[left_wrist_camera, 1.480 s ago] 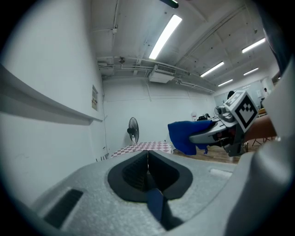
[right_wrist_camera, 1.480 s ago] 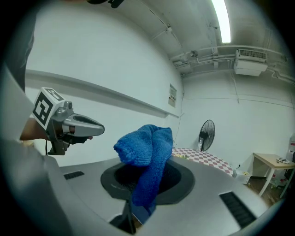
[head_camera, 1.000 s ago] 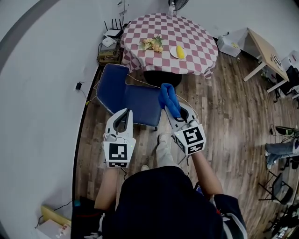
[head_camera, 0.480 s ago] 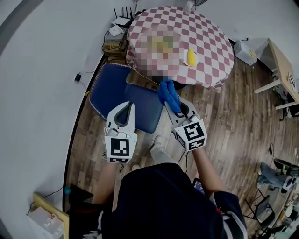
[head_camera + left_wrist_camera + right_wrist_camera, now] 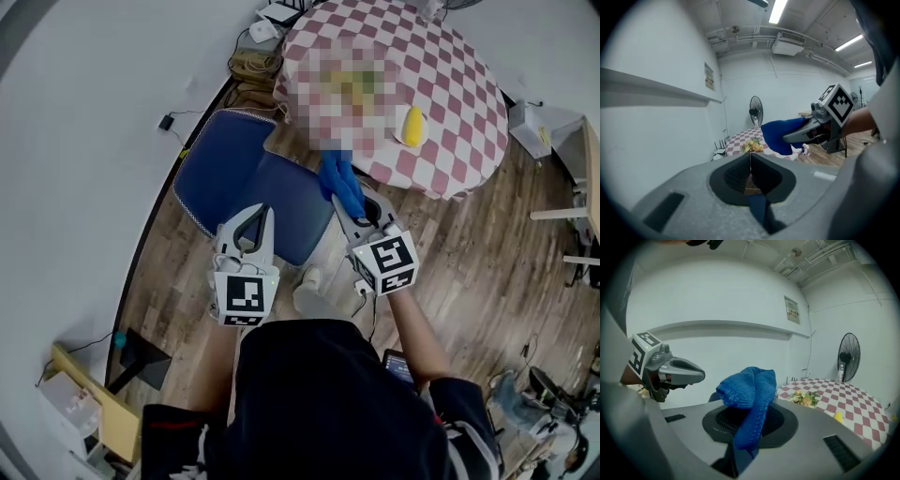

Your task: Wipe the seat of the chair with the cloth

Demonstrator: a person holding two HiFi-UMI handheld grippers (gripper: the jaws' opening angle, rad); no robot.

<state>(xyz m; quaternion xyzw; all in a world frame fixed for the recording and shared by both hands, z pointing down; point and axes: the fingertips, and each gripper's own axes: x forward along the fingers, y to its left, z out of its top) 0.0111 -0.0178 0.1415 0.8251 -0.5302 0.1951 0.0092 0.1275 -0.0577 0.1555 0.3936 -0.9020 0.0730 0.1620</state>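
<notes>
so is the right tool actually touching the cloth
Touching. The right gripper view shows the right tool shut on the cloth, which sticks up between its jaws.

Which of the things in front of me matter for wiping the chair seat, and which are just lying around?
For the job: blue cloth, clamped in the right tool; blue chair.
Just lying about: checkered table, flowers and yellow item on it, standing fan, cables by the wall.
</notes>
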